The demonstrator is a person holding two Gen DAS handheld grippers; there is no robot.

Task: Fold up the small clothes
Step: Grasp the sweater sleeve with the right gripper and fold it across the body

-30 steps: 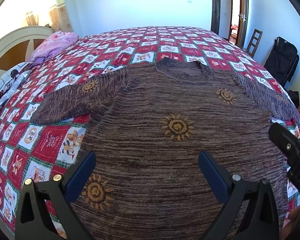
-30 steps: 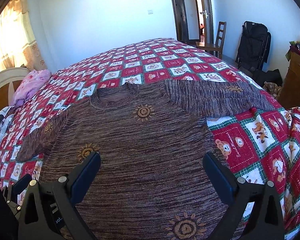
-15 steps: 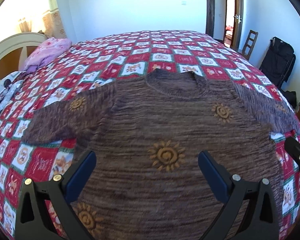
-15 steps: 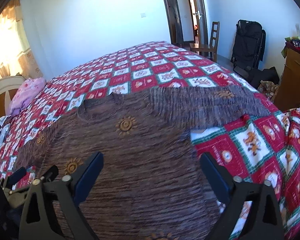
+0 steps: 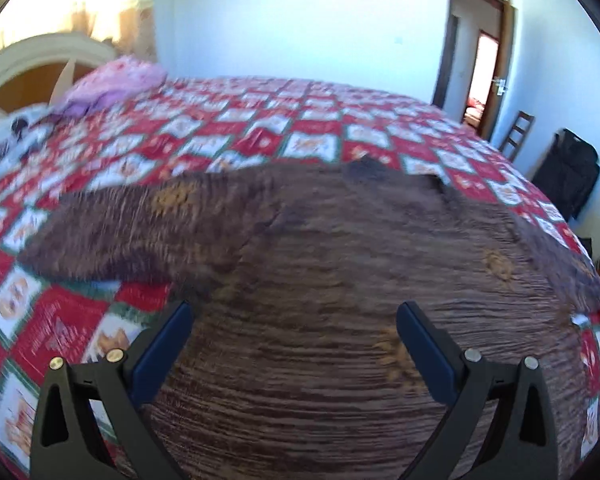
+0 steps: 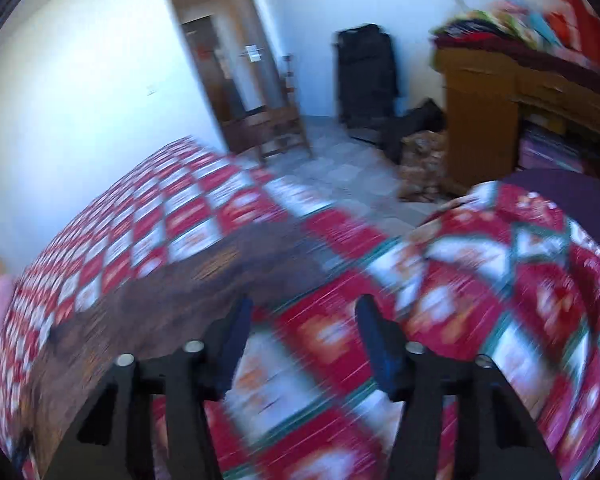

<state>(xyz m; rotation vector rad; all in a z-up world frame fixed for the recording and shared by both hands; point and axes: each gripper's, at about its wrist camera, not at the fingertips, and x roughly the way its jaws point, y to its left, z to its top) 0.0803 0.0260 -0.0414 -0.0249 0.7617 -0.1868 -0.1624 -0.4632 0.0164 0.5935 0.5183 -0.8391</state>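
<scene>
Red-and-white patchwork quilt (image 5: 308, 136) covers the bed, and the brown knit sweater (image 5: 340, 280) lies flat on it, one sleeve reaching toward nine o'clock. The left tool (image 5: 296, 344) hovers over the sweater's body, jaws wide and empty. The right tool (image 6: 302, 338), jaws closing on nothing, hangs over bare quilt, the sweater at its ten o'clock.

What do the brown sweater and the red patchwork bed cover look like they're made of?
The brown sweater looks like knitted yarn, matte, going by the fine ribbed streaks in mixed browns. The bed cover looks like printed woven fabric, perhaps quilted cotton, from its flat red and white squares with green borders. Motion blur hides finer texture on both.
</scene>
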